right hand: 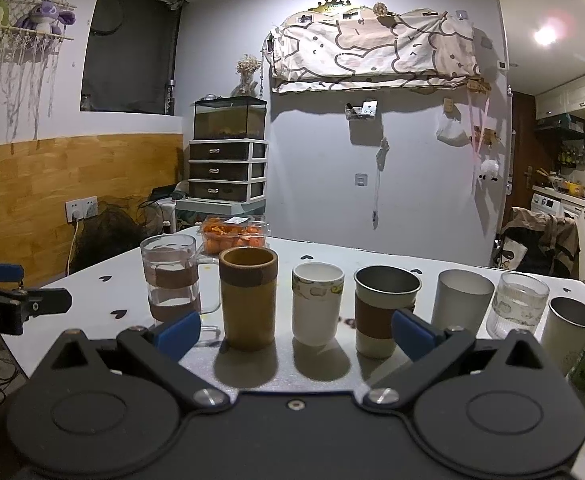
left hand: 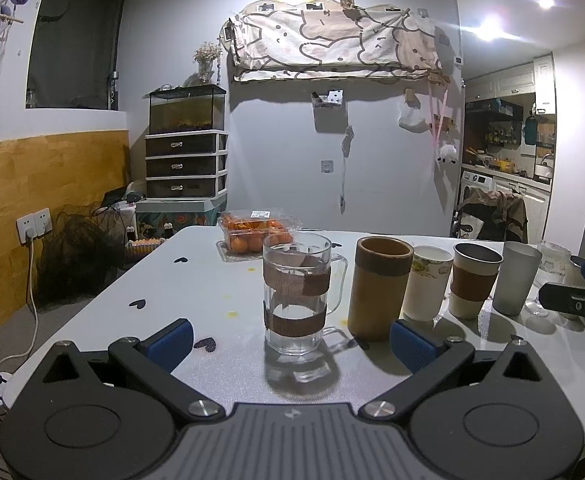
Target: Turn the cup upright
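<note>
Basically both grippers, left gripper [left hand: 291, 340] and right gripper [right hand: 295, 330], were spread wide and empty, facing a row of upright cups on the table [left hand: 196, 280], glass mug [left hand: 296, 292] nearest left, orange box [left hand: 252, 232] behind.

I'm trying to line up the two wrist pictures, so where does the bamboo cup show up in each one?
Left wrist view: the bamboo cup stands upright right of centre, just right of the glass mug.
Right wrist view: the bamboo cup stands left of centre, between the glass mug and the white cup.
Shared landmark: the orange fruit box behind the mug.
</note>
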Motion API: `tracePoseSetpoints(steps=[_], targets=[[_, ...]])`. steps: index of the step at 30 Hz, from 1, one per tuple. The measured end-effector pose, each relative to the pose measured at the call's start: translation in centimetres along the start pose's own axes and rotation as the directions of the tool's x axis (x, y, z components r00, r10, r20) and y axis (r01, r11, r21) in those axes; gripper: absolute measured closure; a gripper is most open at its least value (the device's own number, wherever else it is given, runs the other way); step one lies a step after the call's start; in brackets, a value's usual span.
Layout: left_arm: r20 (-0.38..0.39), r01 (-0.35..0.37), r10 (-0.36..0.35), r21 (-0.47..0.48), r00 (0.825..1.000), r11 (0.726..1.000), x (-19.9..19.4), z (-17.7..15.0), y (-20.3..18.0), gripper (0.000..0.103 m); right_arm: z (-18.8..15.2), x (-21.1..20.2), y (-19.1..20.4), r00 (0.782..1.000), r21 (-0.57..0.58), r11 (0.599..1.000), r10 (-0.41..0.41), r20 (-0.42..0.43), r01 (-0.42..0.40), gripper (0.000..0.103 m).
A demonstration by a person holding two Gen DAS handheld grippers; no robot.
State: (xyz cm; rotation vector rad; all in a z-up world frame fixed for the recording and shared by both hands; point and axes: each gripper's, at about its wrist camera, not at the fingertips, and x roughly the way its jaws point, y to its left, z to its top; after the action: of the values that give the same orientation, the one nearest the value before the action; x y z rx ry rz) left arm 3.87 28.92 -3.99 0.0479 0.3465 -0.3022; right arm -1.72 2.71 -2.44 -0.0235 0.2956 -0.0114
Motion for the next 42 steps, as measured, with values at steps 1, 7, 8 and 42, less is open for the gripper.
tracePoseSetpoints(steps=[1,7,8,42], targets=[[-0.001,0.000,0.000,-0.002,1.000,1.000,0.08,0.04,0.04,0.000,0.02,0.00,0.00,1.000,0.000,1.000,0.000,0.000,0.000,0.000],[-0.001,0.001,-0.001,-0.001,1.000,1.000,0.08,0.03,0.07,0.000,0.01,-0.02,0.01,1.000,0.000,1.000,0.000,0.001,0.000,0.000],[-0.001,0.001,-0.001,-0.001,1.000,1.000,0.10,-0.02,0.06,0.000,0.00,-0.02,0.01,1.000,-0.001,1.000,0.000,0.001,0.000,0.000],[0.000,0.000,0.000,-0.002,1.000,1.000,0.17,-0.06,0.14,0.000,0.27,-0.37,0.03,1.000,0.008,1.000,-0.002,0.003,0.002,0.000]])
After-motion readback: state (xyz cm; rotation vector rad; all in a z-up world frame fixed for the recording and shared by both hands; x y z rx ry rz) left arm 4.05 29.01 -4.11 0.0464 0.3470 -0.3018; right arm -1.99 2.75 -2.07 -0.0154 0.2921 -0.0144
